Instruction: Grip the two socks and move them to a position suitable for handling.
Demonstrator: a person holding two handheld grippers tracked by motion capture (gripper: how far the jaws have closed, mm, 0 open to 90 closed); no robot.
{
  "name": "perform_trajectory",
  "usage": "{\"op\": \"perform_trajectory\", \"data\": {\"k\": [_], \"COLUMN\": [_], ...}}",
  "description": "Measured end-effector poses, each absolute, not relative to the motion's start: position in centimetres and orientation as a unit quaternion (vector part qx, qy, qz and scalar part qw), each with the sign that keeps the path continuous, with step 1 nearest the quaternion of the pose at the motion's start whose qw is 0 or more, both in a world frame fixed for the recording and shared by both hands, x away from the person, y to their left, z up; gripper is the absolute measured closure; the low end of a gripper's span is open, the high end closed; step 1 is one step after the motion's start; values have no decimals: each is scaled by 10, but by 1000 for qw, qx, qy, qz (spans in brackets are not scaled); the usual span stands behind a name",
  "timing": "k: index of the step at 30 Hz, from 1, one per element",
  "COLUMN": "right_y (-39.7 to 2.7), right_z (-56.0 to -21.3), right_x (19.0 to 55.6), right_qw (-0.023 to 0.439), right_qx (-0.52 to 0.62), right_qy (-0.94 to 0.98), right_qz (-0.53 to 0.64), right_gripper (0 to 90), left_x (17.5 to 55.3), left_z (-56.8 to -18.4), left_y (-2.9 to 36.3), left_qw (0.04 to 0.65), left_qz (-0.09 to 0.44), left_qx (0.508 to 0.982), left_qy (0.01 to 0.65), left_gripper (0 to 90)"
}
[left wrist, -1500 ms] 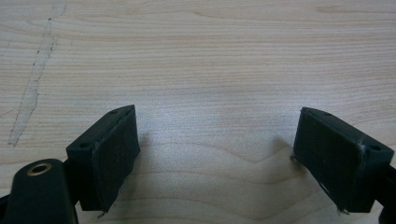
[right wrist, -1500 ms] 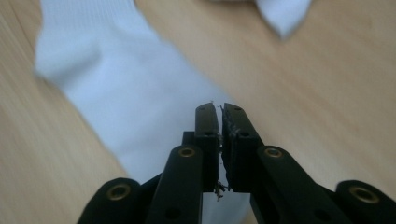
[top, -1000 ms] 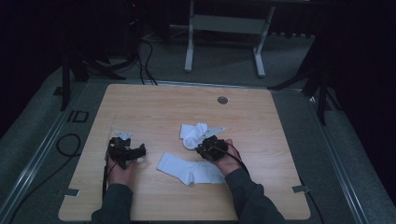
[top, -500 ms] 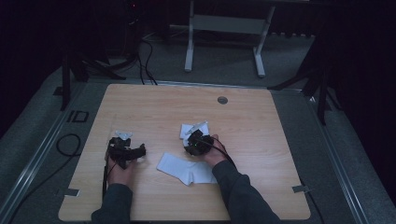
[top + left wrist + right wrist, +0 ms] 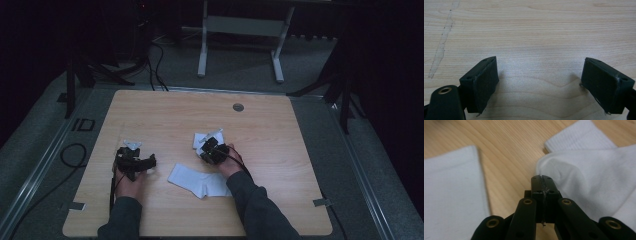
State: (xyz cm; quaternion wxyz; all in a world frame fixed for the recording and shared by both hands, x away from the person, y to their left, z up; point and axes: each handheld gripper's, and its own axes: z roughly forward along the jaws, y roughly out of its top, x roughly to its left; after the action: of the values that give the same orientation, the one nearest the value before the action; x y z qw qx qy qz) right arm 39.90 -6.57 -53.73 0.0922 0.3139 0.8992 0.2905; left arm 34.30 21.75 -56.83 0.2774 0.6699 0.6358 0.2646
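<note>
Fingers (image 5: 535,185) of the right gripper (image 5: 541,180) were pressed together, having just been closing; their tips sat at the edge of the crumpled white sock (image 5: 589,182), and whether any fabric was pinched between them could not be told. In the high view that right gripper (image 5: 206,146) lay over the near edge of the crumpled sock (image 5: 201,138), near the middle of the bench (image 5: 165,115). A second white sock (image 5: 195,181) lay flat just in front of it, close to the right hand (image 5: 227,165); in the right gripper view the flat sock (image 5: 451,192) sat apart from the crumpled one, bare wood between. Left gripper (image 5: 142,161): fingers (image 5: 484,82) wide apart over bare bench (image 5: 536,37), nothing between them. Left hand (image 5: 129,184) rested near the bench's left front.
</note>
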Motion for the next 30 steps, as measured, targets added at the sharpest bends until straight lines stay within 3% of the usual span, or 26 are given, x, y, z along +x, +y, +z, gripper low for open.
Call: {"op": "perform_trajectory", "data": {"k": [4,15,25,30], "right_y": [-75,-108,-128,-159], "right_z": [-519,-452,-436,-436], "right_x": [388,365,368,374], "right_qw": [87,133,169,187], "right_qx": [314,311,331,361], "right_qy": [888,849,829,815], "right_qz": [324,406,418,414], "right_gripper": [893,892,891,890], "left_x": [343,343,343,343], "left_z": [-568,-568,-568,-568], "left_y": [217,218,218,217], "left_qw": [278,277,277,278], "left_qz": [265,264,264,265], "left_qx": [669,670,670,669], "left_qy": [636,636,636,636], "left_gripper": [141,140,141,140]}}
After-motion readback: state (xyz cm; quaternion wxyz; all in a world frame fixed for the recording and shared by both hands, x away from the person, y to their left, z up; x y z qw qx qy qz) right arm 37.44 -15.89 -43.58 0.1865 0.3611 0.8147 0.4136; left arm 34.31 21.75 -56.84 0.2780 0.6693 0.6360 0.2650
